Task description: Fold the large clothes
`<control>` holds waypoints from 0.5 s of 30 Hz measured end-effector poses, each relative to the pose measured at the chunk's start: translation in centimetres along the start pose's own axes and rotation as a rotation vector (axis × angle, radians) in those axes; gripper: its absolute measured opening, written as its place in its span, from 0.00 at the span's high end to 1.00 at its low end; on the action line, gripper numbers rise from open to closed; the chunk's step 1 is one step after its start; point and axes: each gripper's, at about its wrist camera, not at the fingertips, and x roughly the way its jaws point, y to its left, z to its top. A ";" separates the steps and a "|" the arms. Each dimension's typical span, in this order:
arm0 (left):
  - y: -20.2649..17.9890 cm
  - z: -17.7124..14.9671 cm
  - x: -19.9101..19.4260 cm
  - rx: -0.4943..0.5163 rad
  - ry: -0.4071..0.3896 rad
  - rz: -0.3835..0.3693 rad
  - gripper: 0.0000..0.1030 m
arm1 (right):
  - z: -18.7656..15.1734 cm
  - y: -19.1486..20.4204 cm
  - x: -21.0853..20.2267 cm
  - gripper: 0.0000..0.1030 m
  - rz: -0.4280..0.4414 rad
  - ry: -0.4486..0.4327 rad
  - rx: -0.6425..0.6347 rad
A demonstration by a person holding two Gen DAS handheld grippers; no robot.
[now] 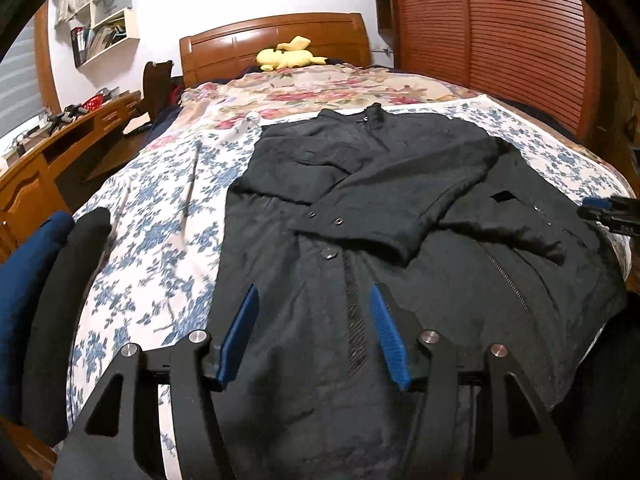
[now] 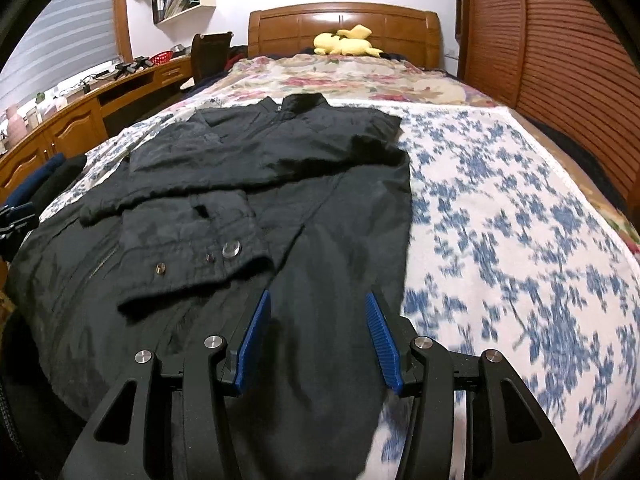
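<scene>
Below both open-jawed grippers, left gripper (image 1: 314, 334) and right gripper (image 2: 318, 340): black zip-front fabric jacket (image 1: 360, 208), probably soft, floppy, weighty; best pinched along hem corners near 6 o'clock.

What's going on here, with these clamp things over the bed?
Someone is folding a black jacket laid out on a floral bedspread, with a hand-held gripper in each hand. Both sleeves are already folded across the chest. The left hand-held gripper and right hand-held gripper both hang open over the jacket's lower part, gripping nothing. A yellow plush toy lies by the headboard.
</scene>
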 end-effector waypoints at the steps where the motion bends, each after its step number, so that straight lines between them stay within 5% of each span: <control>1: 0.3 -0.2 0.0 -0.003 0.002 0.002 0.43 | -0.2 0.0 -0.3 0.50 0.000 0.004 0.000; 15: 2.8 -0.7 0.0 -0.039 -0.002 0.013 0.43 | -2.4 0.4 -3.0 0.47 0.000 0.087 0.024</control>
